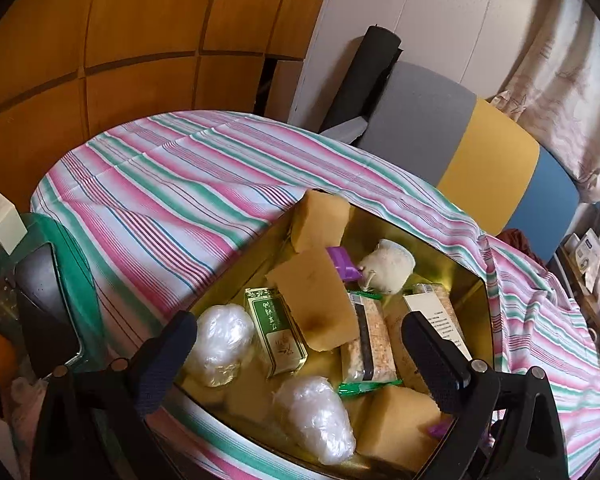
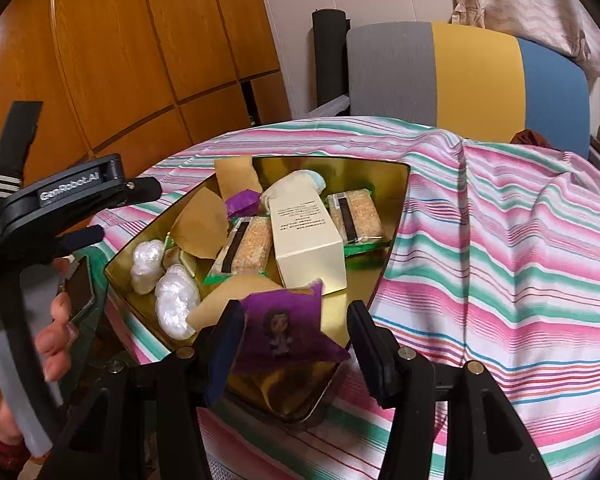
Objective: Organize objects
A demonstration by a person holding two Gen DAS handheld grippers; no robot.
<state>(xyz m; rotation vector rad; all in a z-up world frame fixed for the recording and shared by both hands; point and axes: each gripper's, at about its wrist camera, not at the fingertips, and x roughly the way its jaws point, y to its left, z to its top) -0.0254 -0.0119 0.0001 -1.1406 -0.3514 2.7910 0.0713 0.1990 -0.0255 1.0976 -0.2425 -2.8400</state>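
Across the lower middle of both views, a gold tin (image 1: 476, 280) is sitting on the striped cloth (image 1: 160, 184), and nearly everything seems to be lying inside it already. Judging by that, the organizing is looking far along; what is left appears to be the purple packet (image 2: 284, 328), which is hanging over the tin's near corner at the bottom centre of the right wrist view.

The right gripper (image 2: 296, 340) is standing with its fingers apart; the packet is resting against the left finger, well clear of the right one, so it is looking released or only lightly propped rather than clamped. Whether it is touching the tin's floor I cannot tell.

The left gripper (image 1: 300, 344) is hovering over the tin with its fingers spread wide and nothing between them.

Inside the tin, several tan sponges (image 1: 320, 308) are leaning in the middle and at the upper edge, two plastic-wrapped white bundles (image 1: 220, 344) are lying toward the lower left, and a small green box (image 1: 276, 332) is sitting beside them. Two clear-wrapped cereal bars (image 2: 244, 248) are flanking a cream carton (image 2: 308, 240) right of centre, with a white cloth pouch (image 1: 386, 266) and another scrap of purple wrapper (image 2: 242, 202) showing near the top.

At the far left of the left wrist view, a green tray (image 1: 72, 248) is holding a dark phone-like slab (image 1: 44, 308).
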